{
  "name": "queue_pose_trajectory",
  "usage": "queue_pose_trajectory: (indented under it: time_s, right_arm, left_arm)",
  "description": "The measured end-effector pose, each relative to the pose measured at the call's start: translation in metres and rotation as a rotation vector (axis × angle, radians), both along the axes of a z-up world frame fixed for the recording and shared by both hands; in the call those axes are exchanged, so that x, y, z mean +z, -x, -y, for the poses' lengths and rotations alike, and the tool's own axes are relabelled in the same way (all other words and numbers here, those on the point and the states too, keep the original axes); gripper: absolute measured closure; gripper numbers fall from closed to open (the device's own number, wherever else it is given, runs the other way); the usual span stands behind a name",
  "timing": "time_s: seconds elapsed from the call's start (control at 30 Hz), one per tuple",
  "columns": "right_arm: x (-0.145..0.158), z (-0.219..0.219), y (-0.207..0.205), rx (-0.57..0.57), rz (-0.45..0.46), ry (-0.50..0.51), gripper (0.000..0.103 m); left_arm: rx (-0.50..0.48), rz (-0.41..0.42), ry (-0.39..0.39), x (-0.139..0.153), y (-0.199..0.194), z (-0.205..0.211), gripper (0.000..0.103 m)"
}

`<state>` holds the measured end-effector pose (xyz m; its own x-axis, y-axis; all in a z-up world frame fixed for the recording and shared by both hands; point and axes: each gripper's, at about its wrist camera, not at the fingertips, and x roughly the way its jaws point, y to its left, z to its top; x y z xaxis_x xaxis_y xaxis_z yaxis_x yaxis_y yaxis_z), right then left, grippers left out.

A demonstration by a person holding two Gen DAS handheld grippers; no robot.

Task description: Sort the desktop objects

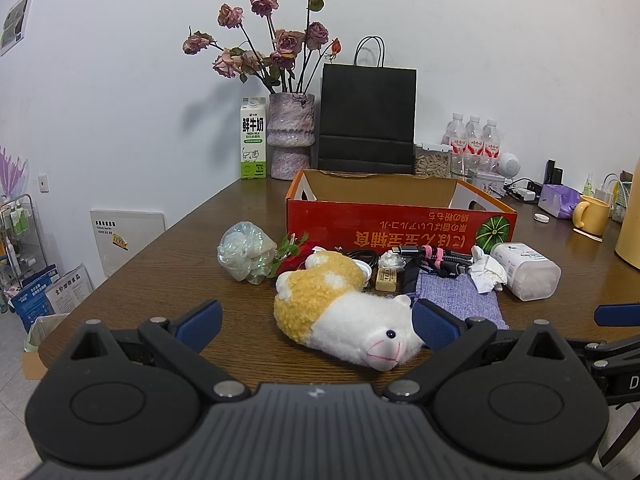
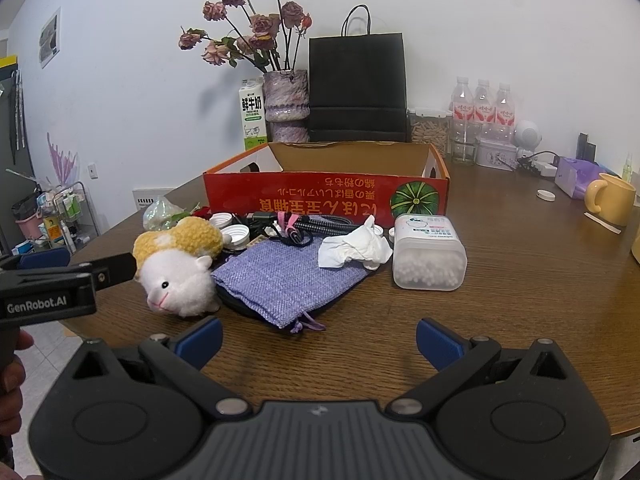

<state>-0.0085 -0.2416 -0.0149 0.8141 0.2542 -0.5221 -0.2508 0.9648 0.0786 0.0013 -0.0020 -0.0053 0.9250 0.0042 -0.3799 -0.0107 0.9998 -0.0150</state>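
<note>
Across the middle of both views stretched your wooden counter (image 1: 168,264), and on it, at centre frame, sat the red cardboard box (image 1: 400,224) with its top open toward you. Behind it, against the wall in the upper centre, stood a black paper bag (image 1: 366,116), with a vase of dried roses (image 1: 290,136) and a milk carton (image 1: 253,138) to its left.

Your left hand-held gripper (image 1: 316,322) filled the bottom of its own view with its fingers spread wide. The plush sheep (image 1: 340,314) lay on its side between the blue pads; whether the right pad (image 1: 434,322) touched the sheep's head you could not tell from the frame. Your right hand-held gripper (image 2: 318,340) was likewise spread wide and held nothing, with bare counter between its pads at lower centre.

Just ahead of it, centre frame, lay the purple woven pouch (image 2: 288,276), touching the sheep on its left. Right of the pouch stood a clear tub of cotton swabs (image 2: 428,254), and a crumpled white tissue (image 2: 354,248) rested between the two. Behind the pouch, just in front of the box, sat a tangle of cables (image 2: 296,226). At the far right stood a yellow mug (image 2: 612,198).
</note>
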Motion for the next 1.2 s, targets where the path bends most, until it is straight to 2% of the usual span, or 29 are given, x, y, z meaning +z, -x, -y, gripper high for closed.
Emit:
queue_pose_trajectory:
  time_s: [0.43, 0.63, 0.77, 1.0, 1.03, 1.2]
  right_arm:
    - [-0.001, 0.001, -0.008, -0.003, -0.002, 0.007, 0.000]
    - [-0.001, 0.000, -0.029, 0.002, -0.019, 0.028, 0.000]
    - [0.003, -0.002, -0.049, 0.007, -0.022, 0.048, 0.001]
    - [0.011, -0.011, -0.091, 0.055, -0.014, 0.095, 0.016]
    - [0.010, -0.013, -0.098, 0.062, -0.020, 0.099, 0.021]
    - [-0.002, -0.019, -0.128, 0.071, -0.058, 0.116, 0.034]
  left_arm:
    - [-0.003, -0.025, 0.004, 0.006, -0.014, -0.009, 0.000]
    - [-0.018, -0.070, -0.013, 0.015, -0.044, -0.015, 0.000]
    - [-0.050, -0.099, -0.063, 0.021, -0.069, -0.011, 0.000]
    - [-0.102, -0.176, -0.130, 0.016, -0.110, 0.001, 0.001]
    - [-0.106, -0.191, -0.135, 0.013, -0.114, 0.003, 0.001]
    - [-0.117, -0.233, -0.150, 0.001, -0.132, 0.005, 0.010]
